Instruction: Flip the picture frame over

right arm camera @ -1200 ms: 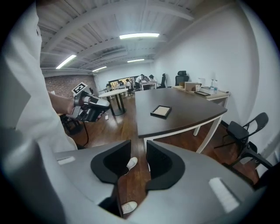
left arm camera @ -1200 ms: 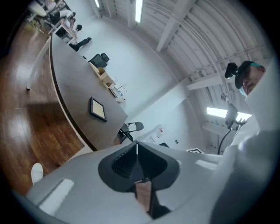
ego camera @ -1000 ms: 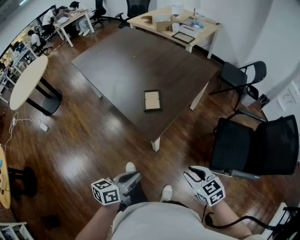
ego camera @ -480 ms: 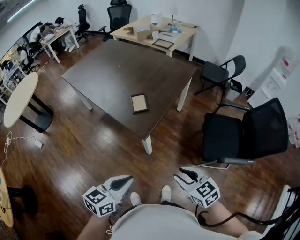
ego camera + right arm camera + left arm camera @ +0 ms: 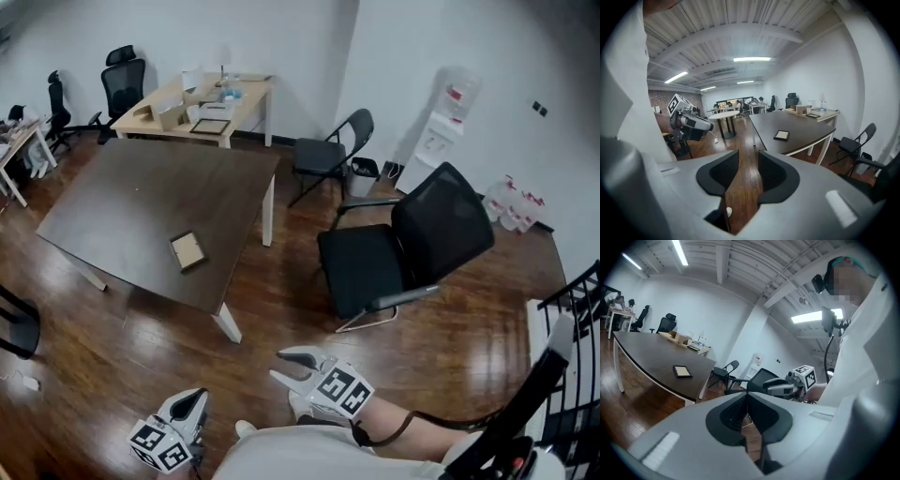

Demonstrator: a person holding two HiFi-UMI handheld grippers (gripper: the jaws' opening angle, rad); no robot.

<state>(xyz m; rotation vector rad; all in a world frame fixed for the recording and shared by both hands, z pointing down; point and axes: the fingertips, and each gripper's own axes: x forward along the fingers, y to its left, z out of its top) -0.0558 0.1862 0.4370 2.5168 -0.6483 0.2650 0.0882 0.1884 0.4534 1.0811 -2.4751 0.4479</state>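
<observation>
In an office with a wooden floor [image 5: 281, 295], standing back from the dark counter [image 5: 122, 202]. Seeing the picture frame [image 5: 187, 250] lying flat near the counter's front corner, well apart from both grippers. Holding the left gripper [image 5: 194, 403] with jaws clenched on nothing, the right gripper [image 5: 278, 366] with jaws released and empty.

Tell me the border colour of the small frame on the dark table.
The small rectangular picture frame has a black border, tan centre; best in head view.

Dark-rimmed, pale-centred picture frame [image 5: 187, 250] lies flat on the brown table [image 5: 141, 192].
</observation>
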